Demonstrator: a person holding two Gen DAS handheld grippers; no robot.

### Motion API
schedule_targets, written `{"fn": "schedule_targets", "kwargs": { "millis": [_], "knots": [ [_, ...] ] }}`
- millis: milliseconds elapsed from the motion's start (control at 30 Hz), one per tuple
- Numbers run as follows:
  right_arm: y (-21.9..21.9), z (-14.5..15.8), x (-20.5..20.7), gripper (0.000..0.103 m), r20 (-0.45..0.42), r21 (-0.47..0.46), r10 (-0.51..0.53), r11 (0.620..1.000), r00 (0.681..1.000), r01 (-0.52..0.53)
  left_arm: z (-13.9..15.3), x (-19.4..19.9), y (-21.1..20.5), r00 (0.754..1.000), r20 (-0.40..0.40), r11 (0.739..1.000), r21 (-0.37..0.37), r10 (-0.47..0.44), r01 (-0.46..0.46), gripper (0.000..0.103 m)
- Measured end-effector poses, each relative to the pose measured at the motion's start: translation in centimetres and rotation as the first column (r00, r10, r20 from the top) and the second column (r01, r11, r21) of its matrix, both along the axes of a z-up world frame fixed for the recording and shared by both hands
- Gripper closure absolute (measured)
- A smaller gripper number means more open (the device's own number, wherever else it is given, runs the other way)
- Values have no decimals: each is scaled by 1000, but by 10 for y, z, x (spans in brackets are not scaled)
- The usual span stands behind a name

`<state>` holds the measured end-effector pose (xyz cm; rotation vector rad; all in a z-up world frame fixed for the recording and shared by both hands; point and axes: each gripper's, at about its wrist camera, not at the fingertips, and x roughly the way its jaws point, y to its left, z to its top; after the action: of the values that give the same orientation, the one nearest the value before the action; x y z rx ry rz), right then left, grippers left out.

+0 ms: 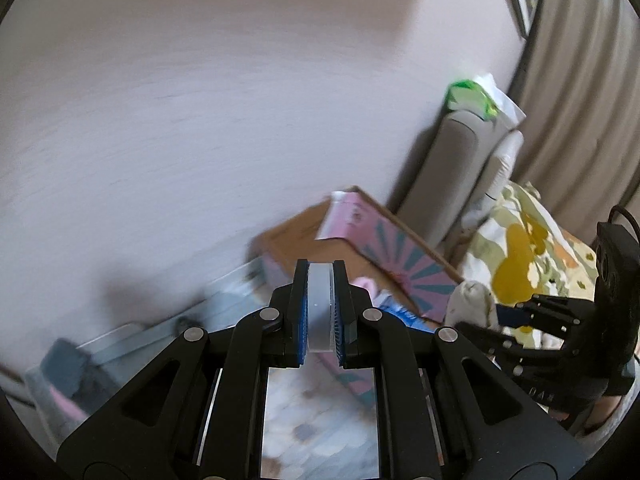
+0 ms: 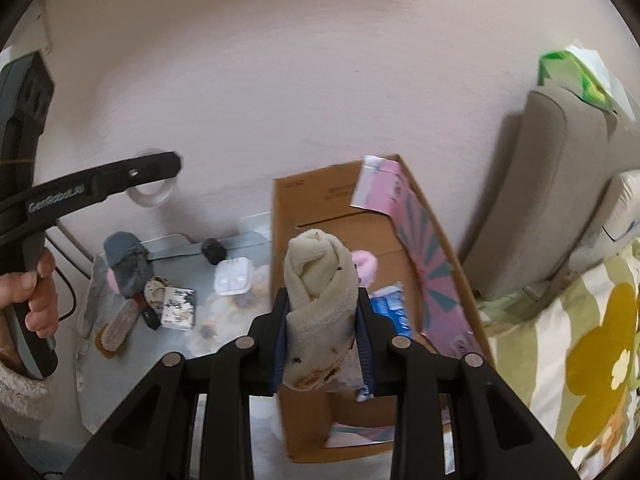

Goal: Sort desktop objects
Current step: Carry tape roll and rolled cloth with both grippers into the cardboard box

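My left gripper [image 1: 320,308] is shut on a roll of clear tape [image 1: 319,312], held up in the air; the roll also shows in the right wrist view [image 2: 154,194] between the left gripper's fingers. My right gripper [image 2: 322,320] is shut on a rolled beige sock [image 2: 320,280] and holds it above the open cardboard box [image 2: 304,200]. The box holds a pink fluffy item [image 2: 366,266] and a blue packet [image 2: 390,306]. The right gripper also shows at the right of the left wrist view [image 1: 516,316].
A small table [image 2: 92,320] left of the box carries a grey sock [image 2: 126,264], a brush [image 2: 118,326], a white case [image 2: 232,278], a black object [image 2: 214,250] and a small booklet [image 2: 178,308]. A grey cushion [image 2: 560,184] and a floral bedcover [image 2: 580,360] lie at the right.
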<state>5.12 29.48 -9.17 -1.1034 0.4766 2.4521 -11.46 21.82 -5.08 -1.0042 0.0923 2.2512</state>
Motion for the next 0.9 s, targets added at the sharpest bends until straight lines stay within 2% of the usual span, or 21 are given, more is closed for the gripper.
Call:
{"fn": "schedule_targets", "kwargs": {
  "millis": [167,467,600,900],
  "knots": [
    [17,-12,6,76,30,-10,4,1000,1000,-3,-20,-15,50,997,55,998,-7,-57,57,94],
    [35,-44,5,76,95,-62,26,998,995,-20,-64,-29,123,981,139,986,-78,-133,145,94],
    [37,-53,4,76,115,-63,31,998,993,-24,-80,-29,137,973,176,979,-116,-147,169,94],
    [41,-58,0,75,120,-86,43,996,992,-32,-92,-32,141,971,194,975,-144,-138,167,94]
  ]
}}
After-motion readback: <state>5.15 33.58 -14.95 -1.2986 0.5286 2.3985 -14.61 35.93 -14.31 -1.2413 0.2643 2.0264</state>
